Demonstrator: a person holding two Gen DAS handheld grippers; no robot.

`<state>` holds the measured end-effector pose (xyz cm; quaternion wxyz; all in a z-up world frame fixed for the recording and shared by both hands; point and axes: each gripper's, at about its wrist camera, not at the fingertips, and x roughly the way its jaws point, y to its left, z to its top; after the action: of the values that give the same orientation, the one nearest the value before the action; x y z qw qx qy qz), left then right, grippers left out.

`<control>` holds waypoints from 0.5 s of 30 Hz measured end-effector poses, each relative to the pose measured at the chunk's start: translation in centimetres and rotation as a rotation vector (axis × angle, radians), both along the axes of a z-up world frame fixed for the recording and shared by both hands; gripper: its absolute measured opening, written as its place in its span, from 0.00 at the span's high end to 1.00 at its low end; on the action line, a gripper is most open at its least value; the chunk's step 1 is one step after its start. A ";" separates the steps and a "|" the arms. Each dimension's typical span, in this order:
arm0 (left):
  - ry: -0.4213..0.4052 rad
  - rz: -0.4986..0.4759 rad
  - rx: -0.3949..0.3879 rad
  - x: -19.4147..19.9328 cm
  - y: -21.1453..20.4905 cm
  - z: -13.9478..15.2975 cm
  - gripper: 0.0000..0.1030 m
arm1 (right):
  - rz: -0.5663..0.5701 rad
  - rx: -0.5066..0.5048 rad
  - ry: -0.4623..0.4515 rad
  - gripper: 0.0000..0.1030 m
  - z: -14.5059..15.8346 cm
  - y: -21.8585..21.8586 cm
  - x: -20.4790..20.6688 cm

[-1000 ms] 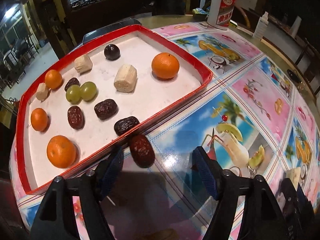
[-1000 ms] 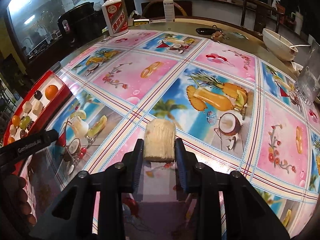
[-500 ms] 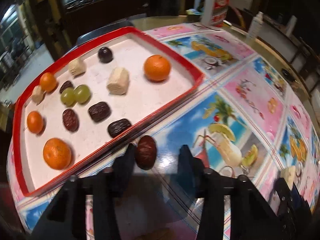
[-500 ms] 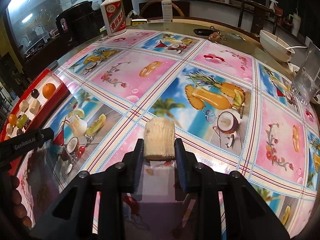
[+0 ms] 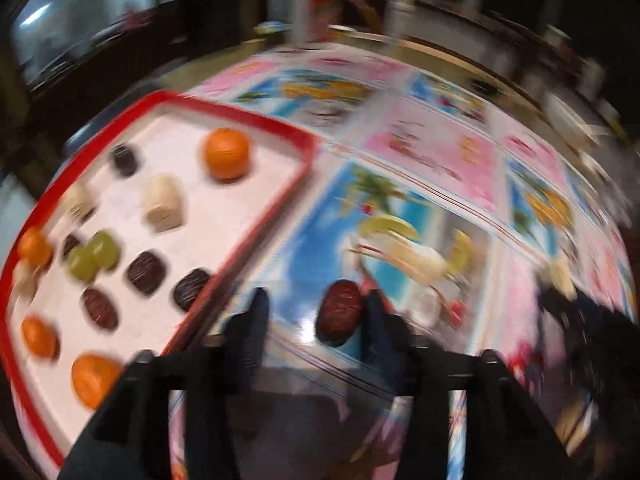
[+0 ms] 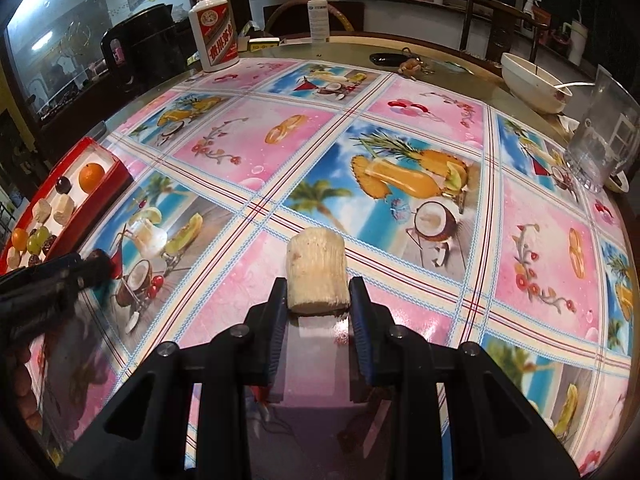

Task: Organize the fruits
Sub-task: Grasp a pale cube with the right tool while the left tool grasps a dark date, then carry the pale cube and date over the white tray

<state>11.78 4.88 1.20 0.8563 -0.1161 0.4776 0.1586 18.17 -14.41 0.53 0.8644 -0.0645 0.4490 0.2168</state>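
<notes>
**Date off-centre between the left fingers**

The date [image 5: 339, 312] lies on the counter [image 5: 432, 168], outside the tray [image 5: 240, 120], long axis pointing away from the camera. It touches or nearly touches the right-hand finger of the left gripper [image 5: 316, 312], whose fingers stand wide apart, gripping nothing. The right gripper [image 6: 318, 300], well apart, is clamped on a pale chunk [image 6: 316, 272].

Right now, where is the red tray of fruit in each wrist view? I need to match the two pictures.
Left wrist view: the red tray fills the left half, blurred, with its near rim running down to the open left gripper.
Right wrist view: the tray sits small at the far left edge, beyond the left gripper's dark body.
Shared landmark: the large orange in the tray's far corner.
</notes>
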 end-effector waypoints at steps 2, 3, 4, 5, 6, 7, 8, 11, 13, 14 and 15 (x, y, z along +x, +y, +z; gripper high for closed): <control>-0.013 -0.057 -0.004 -0.2 -0.1 0.0 0.40 | -0.007 0.012 -0.004 0.69 0.0 -0.2 -0.1; -0.027 -0.088 -0.029 -0.2 0.1 -0.1 0.35 | -0.010 0.017 -0.008 0.69 -0.1 -0.2 -0.1; -0.037 -0.104 -0.041 -0.2 0.2 0.0 0.33 | -0.011 0.021 -0.014 0.69 -0.1 -0.2 -0.2; -0.041 -0.116 -0.050 -0.1 0.3 0.0 0.33 | -0.011 0.023 -0.020 0.69 -0.1 -0.2 -0.2; -0.049 -0.133 -0.060 0.0 0.3 0.0 0.33 | -0.011 0.025 -0.025 0.69 -0.1 -0.3 -0.3; -0.056 -0.151 -0.060 0.0 0.2 0.0 0.33 | -0.010 0.026 -0.029 0.69 -0.2 -0.3 -0.3; -0.057 -0.162 -0.057 0.1 0.3 -0.1 0.33 | -0.009 0.030 -0.031 0.69 -0.2 -0.3 -0.3; -0.068 -0.188 -0.005 0.3 0.0 -0.2 0.34 | -0.004 0.050 -0.033 0.69 -0.2 -0.5 -0.3; -0.063 -0.191 0.035 0.6 -0.4 -0.4 0.41 | -0.004 0.058 -0.033 0.69 -0.2 -0.7 -0.1; -0.062 -0.187 0.041 0.5 -0.5 -0.3 0.42 | -0.006 0.059 -0.033 0.69 -0.2 -0.7 0.0; -0.060 -0.173 0.052 0.6 -0.6 -0.3 0.43 | -0.007 0.062 -0.032 0.69 -0.2 -0.8 0.1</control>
<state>12.38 4.27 0.87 0.8834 -0.0570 0.4556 0.0930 18.28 -15.17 0.29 0.8739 -0.0396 0.4283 0.2267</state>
